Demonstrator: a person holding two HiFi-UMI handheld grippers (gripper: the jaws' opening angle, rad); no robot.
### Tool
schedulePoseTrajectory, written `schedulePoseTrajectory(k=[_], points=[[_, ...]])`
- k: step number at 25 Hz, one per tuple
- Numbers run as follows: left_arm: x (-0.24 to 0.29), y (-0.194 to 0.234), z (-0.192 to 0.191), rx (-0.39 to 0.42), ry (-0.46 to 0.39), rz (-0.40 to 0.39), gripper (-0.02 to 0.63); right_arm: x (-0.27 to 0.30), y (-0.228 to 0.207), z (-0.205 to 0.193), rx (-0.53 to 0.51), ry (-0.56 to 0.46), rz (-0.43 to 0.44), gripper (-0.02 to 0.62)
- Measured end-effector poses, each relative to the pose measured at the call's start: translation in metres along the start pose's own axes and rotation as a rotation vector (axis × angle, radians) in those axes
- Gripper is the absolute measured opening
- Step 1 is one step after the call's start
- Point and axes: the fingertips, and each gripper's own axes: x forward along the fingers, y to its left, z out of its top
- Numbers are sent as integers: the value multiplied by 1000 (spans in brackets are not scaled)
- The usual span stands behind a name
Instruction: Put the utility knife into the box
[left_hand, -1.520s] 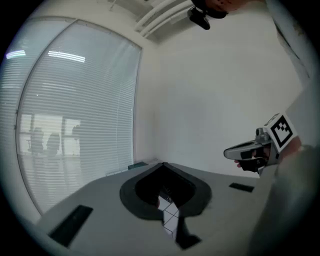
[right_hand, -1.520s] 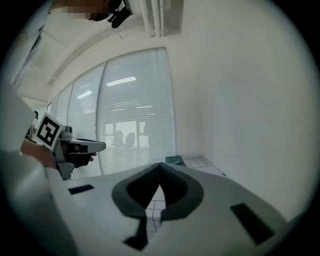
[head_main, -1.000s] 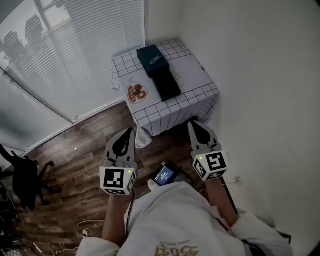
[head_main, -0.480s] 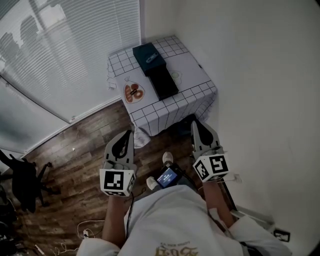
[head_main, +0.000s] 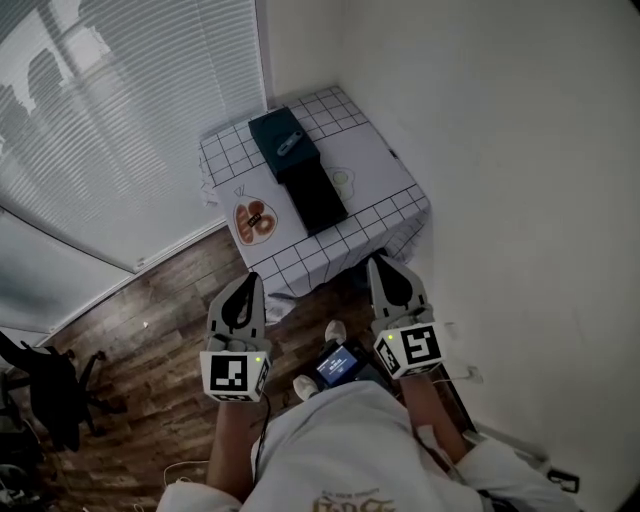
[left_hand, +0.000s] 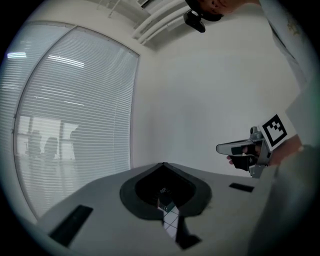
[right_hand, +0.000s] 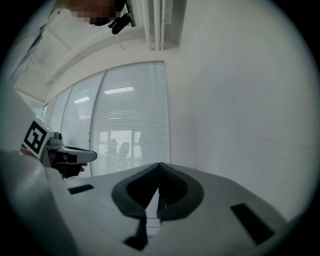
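The left tongs (head_main: 252, 284) and the right tongs (head_main: 380, 266) are held side by side over a wooden floor (head_main: 150, 330), both aimed at a small worktop (head_main: 385, 165) in the corner of the room. In the left gripper view the left tongs (left_hand: 163, 166) are pressed together at the tip with nothing between them. The right gripper view shows the right tongs (right_hand: 159, 166) the same way, tips meeting and empty.

The worktop stands ahead of both tips, clear of them, and its near edge is closer to the right tongs. It wears a white cloth (head_main: 300, 262) with a dark grid round the border. The box (head_main: 270, 130) sits towards the far end, roughly on a line between the two tongs and a little to the left tongs' side. It is dark teal and rectangular. A black oblong part (head_main: 318, 198) of about the same size adjoins its near end.

What looks like the utility knife (head_main: 289, 142) is a slim, pale grey sliver lying aslant across the teal surface, far beyond either tip. It is too small to tell whether it rests on top of the box or inside it.

An orange-brown round patch (head_main: 254, 221) lies on the cloth on the left tongs' side of the black part. Slatted blinds (head_main: 120, 110) lie beyond the left tongs, and a white wall (head_main: 520, 150) runs past the right tongs.
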Motion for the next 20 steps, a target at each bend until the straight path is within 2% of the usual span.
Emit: schedulePoseTrajectory(k=[4, 20], points=[[33, 1, 6, -2, -3, -6, 8, 24, -23, 5, 7, 1, 1, 6], [118, 27, 23, 4, 0, 112, 8, 104, -77, 5, 11, 17, 92, 6]])
